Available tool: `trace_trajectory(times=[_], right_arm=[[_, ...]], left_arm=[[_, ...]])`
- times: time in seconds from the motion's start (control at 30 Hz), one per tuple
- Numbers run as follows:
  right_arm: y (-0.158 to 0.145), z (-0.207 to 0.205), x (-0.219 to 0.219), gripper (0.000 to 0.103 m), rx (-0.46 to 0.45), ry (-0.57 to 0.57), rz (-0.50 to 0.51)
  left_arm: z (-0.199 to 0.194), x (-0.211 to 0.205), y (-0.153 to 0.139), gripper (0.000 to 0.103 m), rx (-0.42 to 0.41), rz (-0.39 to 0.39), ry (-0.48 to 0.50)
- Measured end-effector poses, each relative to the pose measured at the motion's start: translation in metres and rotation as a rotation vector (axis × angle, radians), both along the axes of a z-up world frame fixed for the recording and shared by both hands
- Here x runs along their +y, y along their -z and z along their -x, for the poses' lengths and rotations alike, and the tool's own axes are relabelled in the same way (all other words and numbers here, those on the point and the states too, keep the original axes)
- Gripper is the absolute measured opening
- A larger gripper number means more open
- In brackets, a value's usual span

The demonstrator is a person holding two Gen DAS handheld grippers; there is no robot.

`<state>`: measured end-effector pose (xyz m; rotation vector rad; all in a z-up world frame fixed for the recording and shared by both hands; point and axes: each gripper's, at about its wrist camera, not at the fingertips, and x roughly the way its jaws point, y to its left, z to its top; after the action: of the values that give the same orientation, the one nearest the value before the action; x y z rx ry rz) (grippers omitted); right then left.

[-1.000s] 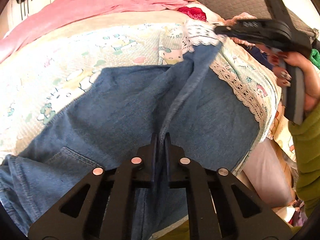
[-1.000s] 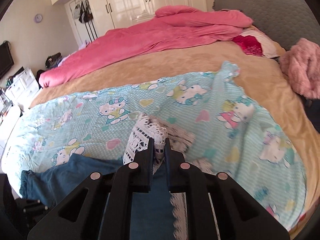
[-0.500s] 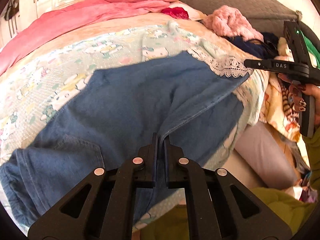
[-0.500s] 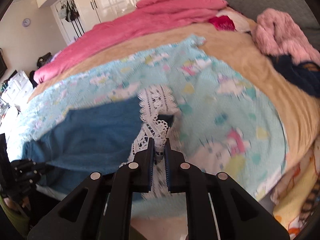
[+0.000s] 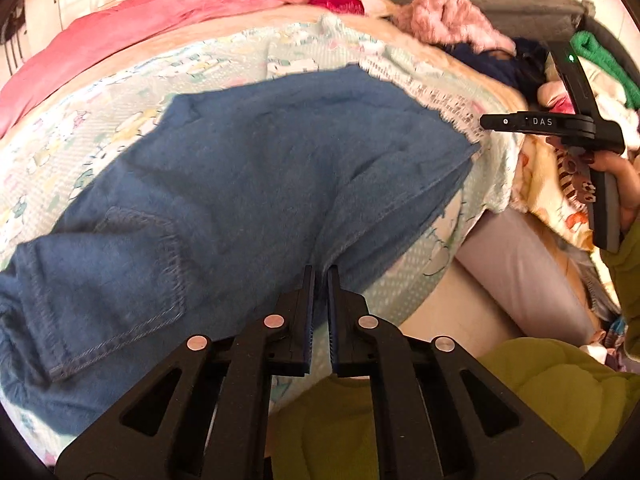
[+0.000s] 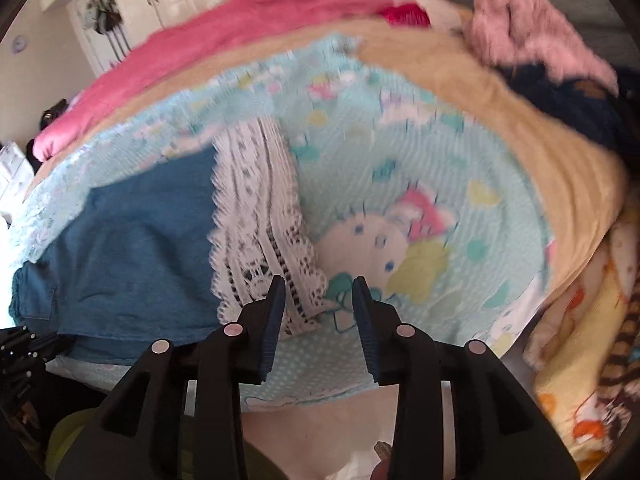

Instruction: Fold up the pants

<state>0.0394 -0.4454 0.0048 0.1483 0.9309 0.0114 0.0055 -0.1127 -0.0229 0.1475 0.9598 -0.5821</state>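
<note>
**Pants laid down, right hand-held gripper letting go**

Since the earlier frames, the lace hem has dropped out of the right hand-held gripper (image 6: 319, 280), whose jaws are now opening with nothing between them; the lace hem (image 6: 260, 232) lies flat on the bed just ahead of its left finger. Earlier that hem was pinched and lifted. The pants (image 5: 248, 184) now rest folded on the cartoon-print sheet (image 5: 100, 112) near the bed's front edge, waist and back pocket (image 5: 136, 264) toward the left edge, lace hem toward the right. The left hand-held gripper (image 5: 321, 270) has its jaws nearly together and just starting to part; denim at the front fold sits at its fingertips, though whether the pads still press on the cloth cannot be told. A pink quilt (image 5: 168, 4) lies along the far edge of the bed, and a fluffy pink garment (image 6: 532, 32) near the far right corner. In the left wrist view the right hand-held gripper shows at the right, held by a hand (image 5: 616, 176) in a green sleeve.
</note>
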Motion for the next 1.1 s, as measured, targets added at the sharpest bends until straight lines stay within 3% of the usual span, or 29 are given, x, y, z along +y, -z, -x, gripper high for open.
trace_trajectory(times=[0.1, 0.17, 0.27, 0.3, 0.43, 0.47, 0.57, 0.6, 0.63, 0.67, 0.7, 0.77, 0.9, 0.93, 1.03, 1.1], right_arm=[[-0.022, 0.013, 0.029, 0.036, -0.105, -0.189, 0.075], [-0.023, 0.021, 0.066, 0.038, -0.125, -0.389, 0.127], [-0.011, 0.03, 0.109, 0.038, -0.126, -0.604, 0.192], [-0.003, 0.033, 0.126, 0.038, -0.121, -0.679, 0.227], [0.017, 0.03, 0.155, 0.038, -0.107, -0.788, 0.317], [0.021, 0.026, 0.157, 0.038, -0.099, -0.789, 0.331], [0.029, 0.013, 0.154, 0.037, -0.066, -0.758, 0.32], [0.032, 0.01, 0.155, 0.034, -0.056, -0.751, 0.306], [0.034, 0.009, 0.153, 0.013, -0.039, -0.75, 0.275], [0.033, 0.008, 0.148, 0.004, -0.018, -0.754, 0.226], [0.031, 0.007, 0.143, 0.004, 0.005, -0.754, 0.172], [0.028, 0.016, 0.139, 0.004, 0.033, -0.79, 0.113], [0.039, 0.022, 0.139, 0.005, 0.061, -0.816, 0.097], [0.037, 0.022, 0.136, 0.008, 0.065, -0.805, 0.067], [0.023, 0.023, 0.126, 0.033, 0.061, -0.795, 0.01], [0.007, 0.027, 0.114, 0.034, 0.011, -0.781, -0.008]], left_arm=[[0.007, 0.029, -0.014, 0.026, -0.017, 0.03, -0.073], [0.007, 0.054, -0.025, 0.03, -0.036, 0.043, -0.158], [0.002, 0.09, -0.038, 0.052, -0.079, -0.025, -0.333], [0.0, 0.101, -0.041, 0.056, -0.091, -0.047, -0.385], [-0.017, 0.125, -0.036, 0.07, -0.074, -0.146, -0.511], [-0.023, 0.128, -0.029, 0.07, -0.062, -0.2, -0.542], [-0.038, 0.132, -0.01, 0.068, -0.025, -0.257, -0.583], [-0.04, 0.133, -0.006, 0.051, -0.024, -0.264, -0.591], [-0.042, 0.134, -0.004, 0.036, -0.039, -0.298, -0.61], [-0.041, 0.14, -0.005, 0.024, -0.053, -0.306, -0.612], [-0.039, 0.147, -0.008, 0.022, -0.044, -0.273, -0.611], [-0.034, 0.159, -0.016, 0.02, -0.035, -0.225, -0.615], [-0.025, 0.173, -0.013, 0.025, -0.01, -0.179, -0.627], [-0.024, 0.173, -0.014, 0.026, -0.013, -0.172, -0.63], [-0.017, 0.166, -0.03, 0.035, -0.053, -0.188, -0.634], [-0.01, 0.157, -0.051, 0.046, -0.124, -0.204, -0.633]])
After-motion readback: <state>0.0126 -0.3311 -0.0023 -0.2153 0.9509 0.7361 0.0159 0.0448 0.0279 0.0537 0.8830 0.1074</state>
